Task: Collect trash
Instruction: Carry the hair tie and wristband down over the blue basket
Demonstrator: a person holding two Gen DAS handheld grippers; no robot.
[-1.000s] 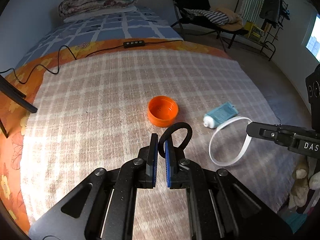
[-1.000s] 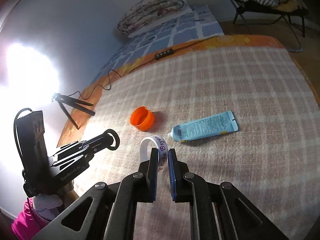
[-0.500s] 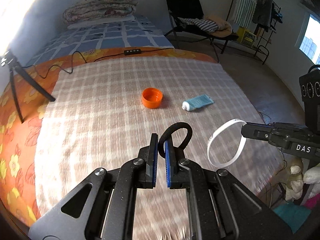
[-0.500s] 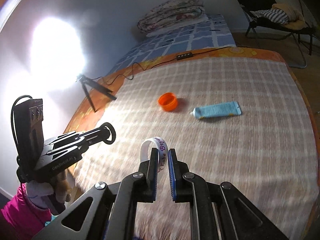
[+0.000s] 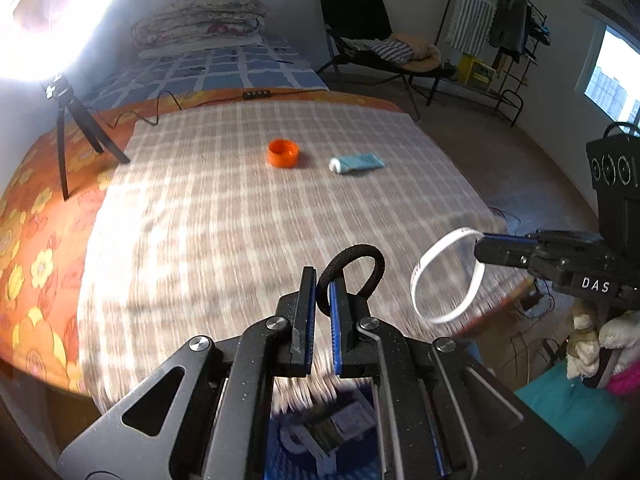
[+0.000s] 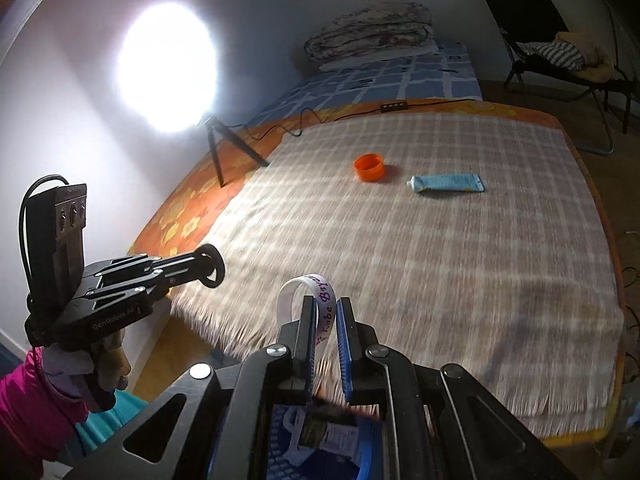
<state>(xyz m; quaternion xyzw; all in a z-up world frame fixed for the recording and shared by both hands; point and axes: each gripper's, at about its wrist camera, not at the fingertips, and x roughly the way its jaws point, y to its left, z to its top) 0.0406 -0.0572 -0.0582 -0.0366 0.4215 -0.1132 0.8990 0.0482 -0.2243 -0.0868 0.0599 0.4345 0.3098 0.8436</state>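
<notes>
At the bed's near edge, the left gripper [image 5: 321, 300] pinches a black hair tie [image 5: 352, 270] and the right gripper [image 6: 325, 320] a white wristband [image 6: 304, 300]; both have drawn back over the blue bin [image 6: 320, 452], ready to drop. Orange cap [image 5: 283, 153] and blue tube [image 5: 356, 164] remain far behind on the blanket [image 5: 240, 220].

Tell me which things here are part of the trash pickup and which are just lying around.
Trash job: black hair tie in left gripper; white wristband in right gripper; orange cap; blue tube; blue bin.

Lying about: tripod; power strip; folded quilt.
</notes>
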